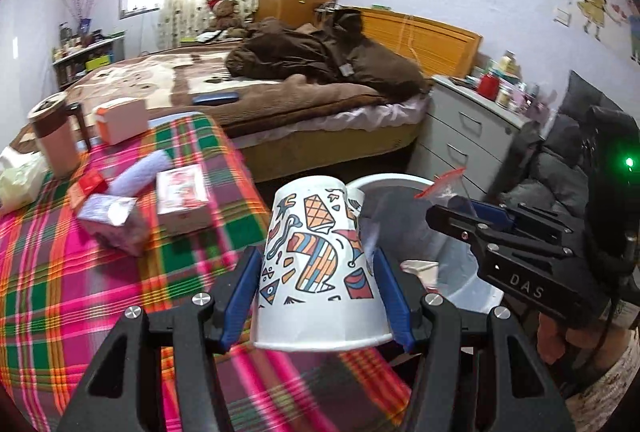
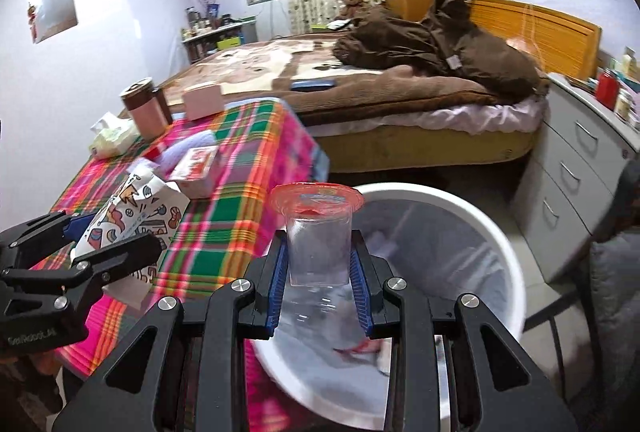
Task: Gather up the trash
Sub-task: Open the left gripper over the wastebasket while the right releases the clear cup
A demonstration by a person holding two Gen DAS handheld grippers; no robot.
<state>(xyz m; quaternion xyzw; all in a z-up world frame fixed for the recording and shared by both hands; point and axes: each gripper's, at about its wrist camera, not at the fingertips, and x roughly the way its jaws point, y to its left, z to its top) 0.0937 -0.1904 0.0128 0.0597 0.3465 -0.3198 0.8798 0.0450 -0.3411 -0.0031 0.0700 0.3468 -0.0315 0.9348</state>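
A: Where are the two bits of trash?

B: Both are held. The paper cup [image 1: 320, 256], white with coloured drawings, hangs upside down in the left claw [image 1: 318, 292], whose blue pads [image 1: 240, 292] press on its two sides. It sits at the edge of the counter [image 1: 100, 272], just beside the bin [image 1: 460, 272].

A: And the other one?

B: The clear plastic cup [image 2: 319, 244], with a red foil lid on top, is pinched between the blue pads of the right claw [image 2: 320, 288]. It is over the near rim of the white bin [image 2: 460, 204], which is lined with a pale bag.

A: Anything inside the bin?

B: Some scraps at the bottom, too blurred to name.

A: What is on the counter?

B: A plaid cloth in pink, green and orange covers it. On it lie a small white and red box [image 1: 182, 198], a pinkish carton [image 1: 116, 224] on its side, a pale rolled thing [image 1: 140, 172], a brown mug [image 1: 54, 136], a pink box [image 1: 120, 120] and a pack of tissues [image 2: 114, 136].

A: And behind?

B: A bed [image 2: 400, 104] with a brown coat heaped on it, and grey drawers [image 2: 576, 168] to the right.
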